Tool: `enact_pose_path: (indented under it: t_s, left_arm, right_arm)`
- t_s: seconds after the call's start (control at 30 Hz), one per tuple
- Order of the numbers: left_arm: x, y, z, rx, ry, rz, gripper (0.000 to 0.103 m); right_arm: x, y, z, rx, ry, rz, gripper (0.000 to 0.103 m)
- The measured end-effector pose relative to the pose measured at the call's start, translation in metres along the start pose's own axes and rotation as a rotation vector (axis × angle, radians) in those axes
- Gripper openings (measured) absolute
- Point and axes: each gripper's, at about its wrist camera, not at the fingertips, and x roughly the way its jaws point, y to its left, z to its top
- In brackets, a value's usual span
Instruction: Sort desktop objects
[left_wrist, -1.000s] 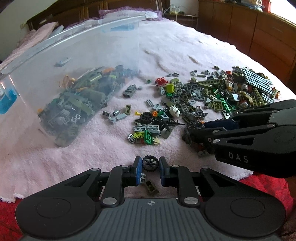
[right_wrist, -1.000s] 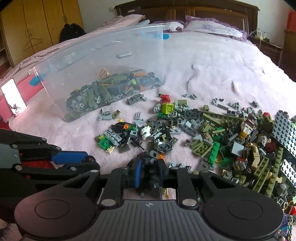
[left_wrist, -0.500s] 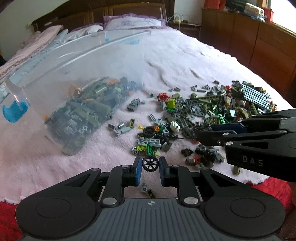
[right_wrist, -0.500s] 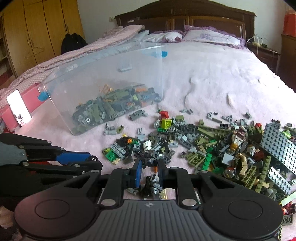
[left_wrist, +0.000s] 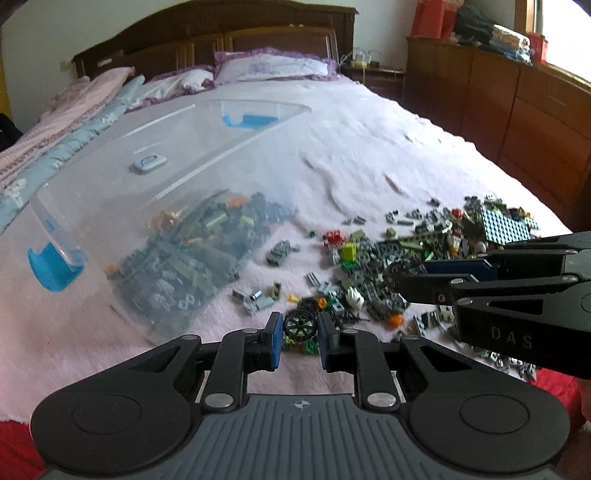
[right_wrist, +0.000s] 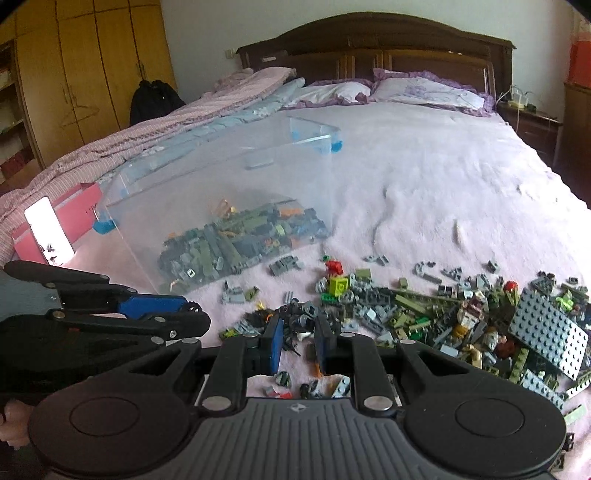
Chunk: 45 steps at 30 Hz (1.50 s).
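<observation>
My left gripper is shut on a small black spoked wheel, held above the pink blanket. To its right, my right gripper hangs over the loose brick pile. In the right wrist view my right gripper is shut on a clump of dark grey pieces, and the left gripper shows at the left. A clear plastic bin lies tilted on the blanket with several grey and green bricks inside. Loose bricks spread to the right.
A grey studded baseplate lies at the pile's right end. A pink box with a phone leaning on it sits left of the bin. Pillows and headboard are far back, a wooden dresser at right. Red cloth borders the blanket's near edge.
Both grippers have lifted off the blanket with their pieces still held and moved up and toward the bin; the right one left several small bricks lying beneath it.
</observation>
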Motion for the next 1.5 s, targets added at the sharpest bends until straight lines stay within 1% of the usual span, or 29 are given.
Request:
enact_pose_path:
  t_s: [0.43,0.63,0.87,0.93,1.13,1.33,1.43,1.5]
  left_arm:
    - [-0.019,0.017,0.027,-0.029,-0.082,0.032,0.022]
    - [-0.026,0.031,0.046,-0.049,-0.122,0.049,0.022]
    - [-0.032,0.049,0.072,-0.059,-0.177,0.085,0.022]
    - [-0.032,0.055,0.078,-0.064,-0.188,0.096,0.022]
    - [-0.023,0.071,0.086,-0.079,-0.182,0.127,0.022]
    - [-0.014,0.086,0.094,-0.093,-0.177,0.159,0.023]
    - [-0.012,0.091,0.092,-0.111,-0.169,0.164,0.029]
    - [-0.012,0.093,0.090,-0.124,-0.164,0.167,0.035]
  right_arm:
    - [-0.016,0.016,0.032,-0.062,-0.070,0.025,0.020]
    - [-0.020,0.025,0.059,-0.099,-0.114,0.050,0.020]
    - [-0.018,0.038,0.093,-0.149,-0.162,0.078,0.020]
    - [-0.014,0.041,0.104,-0.161,-0.173,0.087,0.020]
    - [0.001,0.051,0.130,-0.189,-0.195,0.104,0.020]
    - [0.031,0.062,0.150,-0.203,-0.176,0.111,0.020]
    - [0.045,0.066,0.154,-0.203,-0.148,0.116,0.021]
    - [0.050,0.069,0.153,-0.193,-0.139,0.099,0.021]
